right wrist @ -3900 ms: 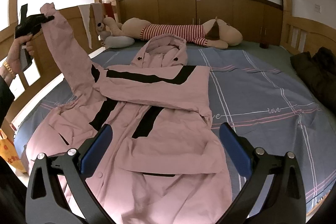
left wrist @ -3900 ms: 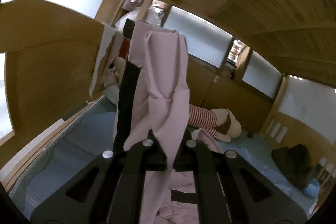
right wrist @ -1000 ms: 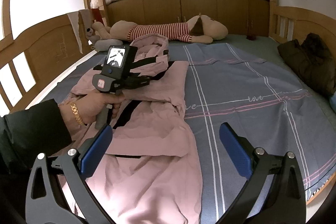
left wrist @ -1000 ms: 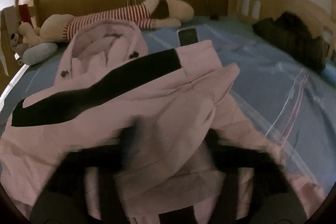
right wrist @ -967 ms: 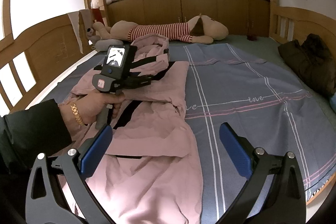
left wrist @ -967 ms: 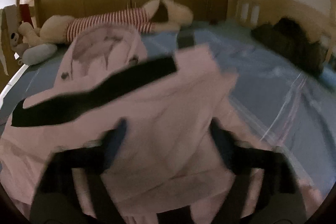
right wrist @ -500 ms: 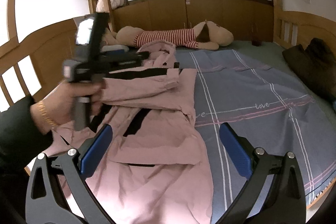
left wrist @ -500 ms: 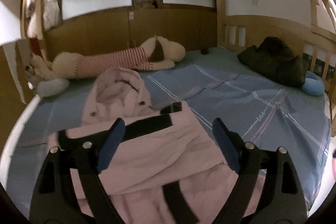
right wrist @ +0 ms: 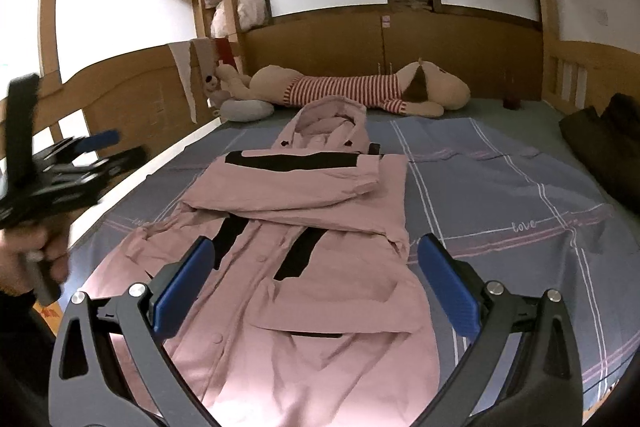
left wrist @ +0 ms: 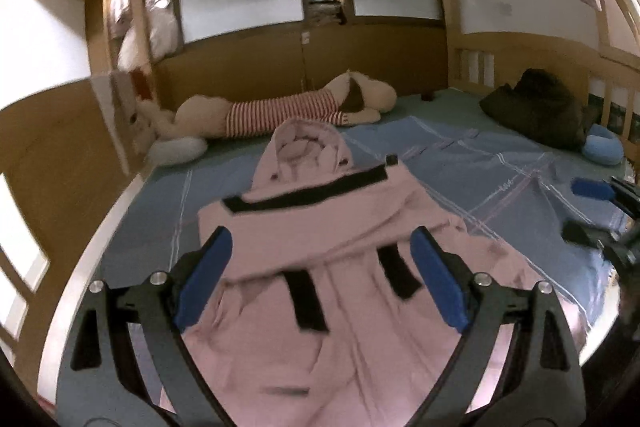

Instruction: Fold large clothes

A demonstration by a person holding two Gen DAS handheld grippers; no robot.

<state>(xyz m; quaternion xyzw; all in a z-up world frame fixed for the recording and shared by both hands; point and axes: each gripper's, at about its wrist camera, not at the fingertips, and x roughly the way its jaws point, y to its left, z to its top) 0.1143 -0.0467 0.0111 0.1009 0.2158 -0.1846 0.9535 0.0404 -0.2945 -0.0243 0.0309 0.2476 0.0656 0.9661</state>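
Sleeve point(right wrist: 288, 183) folded across, left gripper point(left wrist: 320, 279) withdrawn.

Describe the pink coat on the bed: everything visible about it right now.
The pink coat is a long hooded garment of smooth woven-looking fabric with black bands across the chest and down the front, snap buttons and a flapped pocket. It lies flat, front up, on the blue checked bedsheet, hood toward the striped plush toy. One sleeve is folded across the chest. Neither gripper touches it; both stand open.

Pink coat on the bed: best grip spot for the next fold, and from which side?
Probably the bottom hem of the pink coat, approached from the foot of the bed. Both sleeves already lie folded across the chest, the lower half lies long and flat toward the camera, and the hem's loose edge is nearest.
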